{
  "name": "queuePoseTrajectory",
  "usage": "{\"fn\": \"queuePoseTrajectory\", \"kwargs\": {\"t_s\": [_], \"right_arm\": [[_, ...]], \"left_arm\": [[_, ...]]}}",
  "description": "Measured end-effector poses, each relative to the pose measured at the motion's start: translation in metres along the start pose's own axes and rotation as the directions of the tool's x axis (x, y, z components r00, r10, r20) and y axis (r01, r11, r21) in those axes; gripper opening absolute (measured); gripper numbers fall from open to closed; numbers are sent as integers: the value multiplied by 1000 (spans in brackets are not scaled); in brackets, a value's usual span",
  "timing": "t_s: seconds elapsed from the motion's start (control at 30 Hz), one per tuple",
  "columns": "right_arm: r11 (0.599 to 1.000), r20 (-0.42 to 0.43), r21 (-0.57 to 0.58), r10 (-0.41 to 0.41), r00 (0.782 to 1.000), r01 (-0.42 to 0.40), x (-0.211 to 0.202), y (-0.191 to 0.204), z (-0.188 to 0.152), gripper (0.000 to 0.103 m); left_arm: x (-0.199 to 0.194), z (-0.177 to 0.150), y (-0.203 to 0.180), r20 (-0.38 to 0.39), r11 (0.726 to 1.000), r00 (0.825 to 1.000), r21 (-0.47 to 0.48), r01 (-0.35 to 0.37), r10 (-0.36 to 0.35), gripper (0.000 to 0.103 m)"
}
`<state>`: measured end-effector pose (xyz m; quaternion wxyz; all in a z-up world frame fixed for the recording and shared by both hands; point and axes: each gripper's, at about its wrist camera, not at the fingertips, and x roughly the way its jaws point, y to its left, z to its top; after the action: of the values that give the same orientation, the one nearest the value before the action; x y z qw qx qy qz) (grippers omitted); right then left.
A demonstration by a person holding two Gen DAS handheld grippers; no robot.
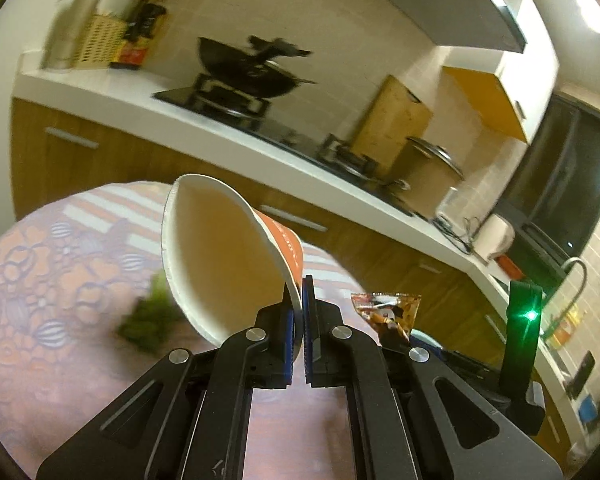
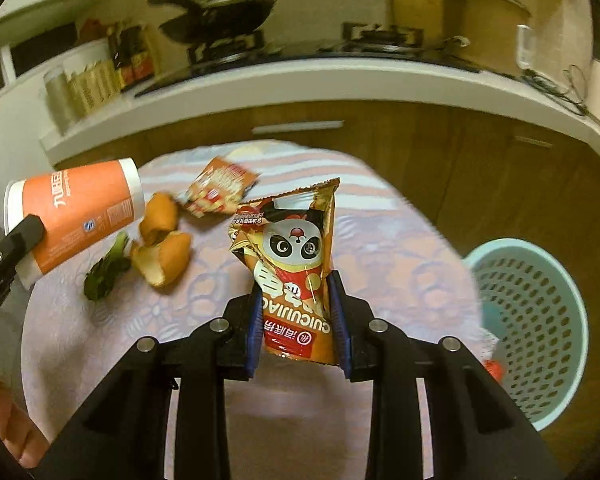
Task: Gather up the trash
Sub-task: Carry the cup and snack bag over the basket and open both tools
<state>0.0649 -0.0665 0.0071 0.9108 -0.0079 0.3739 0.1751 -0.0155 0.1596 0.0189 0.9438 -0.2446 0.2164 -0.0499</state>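
Observation:
My left gripper (image 1: pixel 302 300) is shut on the rim of an orange and white paper cup (image 1: pixel 220 256) and holds it tilted above the round table; the cup also shows at the left of the right wrist view (image 2: pixel 76 212). My right gripper (image 2: pixel 296 300) is shut on an orange snack bag with a panda print (image 2: pixel 292 256) and holds it upright above the table. On the table lie orange peels (image 2: pixel 162 240), a green vegetable scrap (image 2: pixel 102 272) and a torn orange wrapper (image 2: pixel 220 190).
The round table has a pink floral cloth (image 2: pixel 380 264). A light blue perforated basket (image 2: pixel 536 328) stands on the floor to its right. A kitchen counter (image 2: pixel 300 80) with a stove, wok and pot runs behind the table.

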Motion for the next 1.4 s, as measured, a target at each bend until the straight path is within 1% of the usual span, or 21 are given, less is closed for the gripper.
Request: {"fn": "queuePoseTrajectory", "kwargs": {"t_s": [0.17, 0.3, 0.4, 0.5, 0.73, 0.83, 0.9, 0.97, 1.07, 1.17, 1.23, 1.27, 1.3, 1.33, 1.37, 1.4], "right_arm": [[998, 37, 59, -38, 999, 36, -23, -49, 4, 27], [991, 40, 131, -44, 998, 39, -36, -88, 3, 27], [984, 56, 163, -82, 995, 72, -45, -118, 2, 27], [974, 53, 206, -107, 993, 94, -51, -148, -2, 27], [945, 10, 296, -145, 989, 136, -50, -212, -16, 27], [933, -20, 332, -141, 990, 139, -46, -237, -23, 27], [922, -63, 361, -128, 990, 142, -38, -255, -29, 27], [915, -93, 379, -112, 989, 139, -31, -268, -34, 27], [907, -127, 393, -111, 986, 153, -23, -278, -39, 27], [901, -150, 406, -100, 984, 154, -15, -286, -45, 31], [891, -168, 426, -91, 982, 155, -9, -294, -49, 38], [886, -175, 440, -77, 982, 148, -8, -298, -52, 51], [879, -184, 457, -58, 981, 138, -4, -302, -55, 54], [876, -191, 464, -48, 980, 133, -1, -305, -57, 54], [875, -197, 465, -45, 979, 134, 1, -306, -59, 55], [874, -203, 466, -46, 978, 138, 3, -308, -61, 56]], "left_arm": [[19, -5, -42, -32, 997, 998, 50, 59, -58, 1], [36, -10, -72, -63, 991, 994, 91, 100, -94, 2], [56, -17, -102, -103, 982, 987, 131, 139, -126, 1], [74, -24, -126, -143, 972, 978, 158, 174, -152, 1], [128, -52, -185, -256, 949, 948, 200, 243, -189, 1], [149, -65, -204, -298, 942, 934, 208, 263, -195, 1], [161, -74, -215, -323, 937, 926, 215, 274, -197, 1], [174, -85, -227, -352, 931, 916, 228, 285, -194, 2], [191, -100, -239, -393, 922, 900, 245, 298, -187, 2], [205, -113, -247, -429, 917, 886, 257, 306, -175, 2], [215, -119, -248, -456, 918, 878, 269, 292, -145, 2], [220, -122, -249, -466, 920, 875, 271, 284, -132, 7], [224, -125, -247, -482, 922, 867, 269, 280, -122, 16], [226, -126, -246, -486, 923, 867, 270, 273, -114, 21], [228, -127, -244, -489, 924, 866, 274, 265, -103, 29], [229, -129, -242, -498, 924, 862, 277, 263, -96, 31]]}}
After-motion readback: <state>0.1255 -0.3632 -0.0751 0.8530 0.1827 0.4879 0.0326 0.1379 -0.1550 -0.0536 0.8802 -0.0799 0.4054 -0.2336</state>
